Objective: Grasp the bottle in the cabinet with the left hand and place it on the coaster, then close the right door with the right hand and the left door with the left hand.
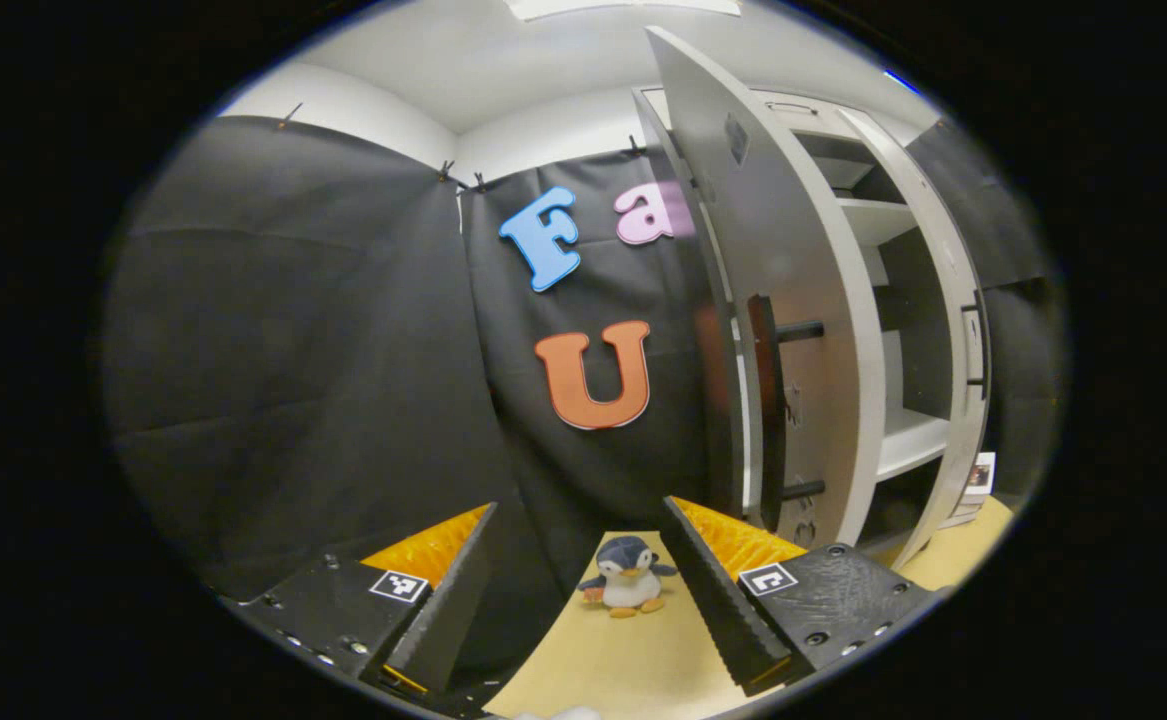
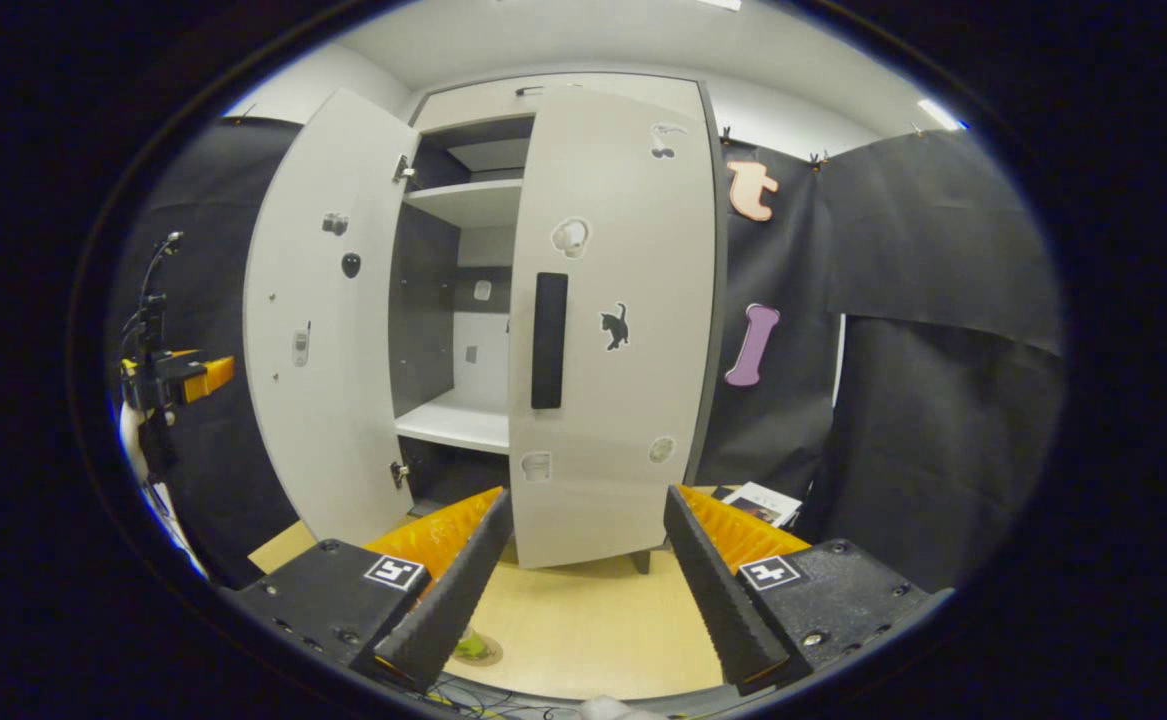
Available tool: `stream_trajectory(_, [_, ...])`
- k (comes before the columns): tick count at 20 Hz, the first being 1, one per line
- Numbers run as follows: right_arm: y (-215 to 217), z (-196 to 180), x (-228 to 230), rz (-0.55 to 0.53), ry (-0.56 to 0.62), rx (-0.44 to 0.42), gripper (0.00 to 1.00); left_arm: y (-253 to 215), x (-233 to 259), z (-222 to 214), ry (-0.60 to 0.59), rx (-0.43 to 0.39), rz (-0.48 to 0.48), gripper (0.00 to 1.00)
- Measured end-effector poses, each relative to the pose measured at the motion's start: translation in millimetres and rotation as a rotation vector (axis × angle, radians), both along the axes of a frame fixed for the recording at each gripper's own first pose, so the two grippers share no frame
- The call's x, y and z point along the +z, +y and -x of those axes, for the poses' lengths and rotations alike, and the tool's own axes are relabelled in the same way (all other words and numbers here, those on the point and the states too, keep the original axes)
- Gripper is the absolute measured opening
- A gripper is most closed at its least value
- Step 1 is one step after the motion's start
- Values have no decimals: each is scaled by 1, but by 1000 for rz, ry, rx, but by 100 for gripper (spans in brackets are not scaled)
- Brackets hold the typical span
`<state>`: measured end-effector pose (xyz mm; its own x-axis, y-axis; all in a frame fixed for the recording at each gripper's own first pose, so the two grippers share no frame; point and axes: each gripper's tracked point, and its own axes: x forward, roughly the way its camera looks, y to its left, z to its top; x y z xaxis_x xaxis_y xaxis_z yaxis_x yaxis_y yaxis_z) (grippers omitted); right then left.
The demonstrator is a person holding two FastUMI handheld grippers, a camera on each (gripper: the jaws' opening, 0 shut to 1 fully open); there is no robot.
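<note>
The white cabinet's left door (image 1: 778, 300) stands wide open, its dark handle (image 1: 765, 410) just right of my left gripper (image 1: 579, 510), which is open and holds nothing. Bare shelves (image 1: 908, 440) show inside. In the right gripper view the right door (image 2: 613, 330), with a black handle (image 2: 549, 340) and stickers, covers the cabinet's right half, shut or nearly so. My right gripper (image 2: 587, 495) is open in front of its lower edge. The left door (image 2: 323, 330) swings out to the left, and the left gripper (image 2: 178, 375) hangs beyond it.
A penguin plush (image 1: 628, 588) sits on the tan tabletop (image 1: 603, 660) between my left fingers. A booklet (image 2: 763, 503) lies on the table right of the cabinet. A small yellow-green thing (image 2: 473, 648) shows near the table's front edge. Black cloth walls surround the booth.
</note>
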<state>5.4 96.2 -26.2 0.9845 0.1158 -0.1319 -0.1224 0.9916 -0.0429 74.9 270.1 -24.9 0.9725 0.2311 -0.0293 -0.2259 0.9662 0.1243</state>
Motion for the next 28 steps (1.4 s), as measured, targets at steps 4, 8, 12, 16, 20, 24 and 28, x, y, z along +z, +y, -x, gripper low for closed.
stream_trajectory(4, [-5,-2,-3,-7,13,6,100,-11,10,-22,-8,-15,-4,97])
stream_trajectory(8, [-7,-8,-1,-14,15,25,100,-17,14,-36,-4,-21,-5,97])
stream_trajectory(12, [-10,-12,1,-19,20,49,100,-24,14,-40,-1,-29,-8,86])
stream_trajectory(16, [-14,-16,2,-22,25,71,100,-36,13,-38,5,-29,13,85])
stream_trajectory(20, [-20,-20,3,-23,25,82,99,-62,16,-36,8,-60,23,85])
stream_trajectory(24, [-28,-21,5,-21,22,85,99,-95,17,-38,10,-107,25,85])
stream_trajectory(28, [-36,-18,9,-17,11,75,99,-135,20,-45,3,-169,26,86])
